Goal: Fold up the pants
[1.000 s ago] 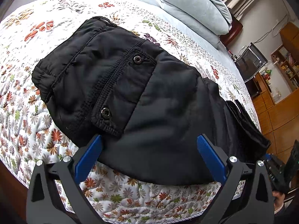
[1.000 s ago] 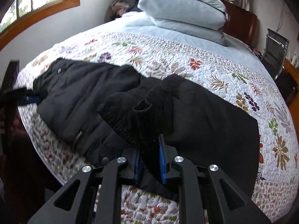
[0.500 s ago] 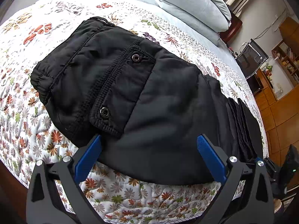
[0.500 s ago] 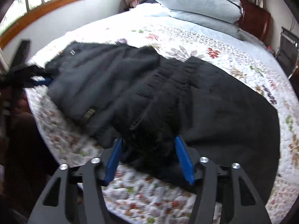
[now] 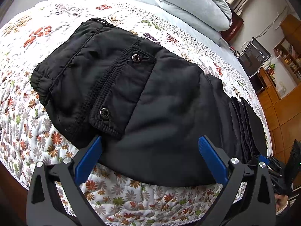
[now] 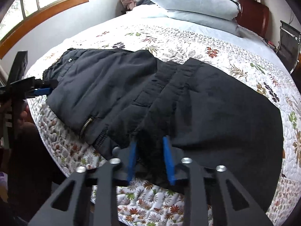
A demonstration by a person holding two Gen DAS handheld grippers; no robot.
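— Right tongs (image 6: 150, 156) are loosening, now half apart around the black pants (image 5: 160, 98) cuffs on the bed (image 5: 131, 199).
— Left tongs (image 5: 150, 158) are gaping, empty, before the waistband. Next: probably smoothing, refolding.

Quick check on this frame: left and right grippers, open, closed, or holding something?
Left gripper: open wide at the near edge of the black pants, gripping nothing.
Right gripper: partly open, pants fabric bunched between its fingers, not clamped.
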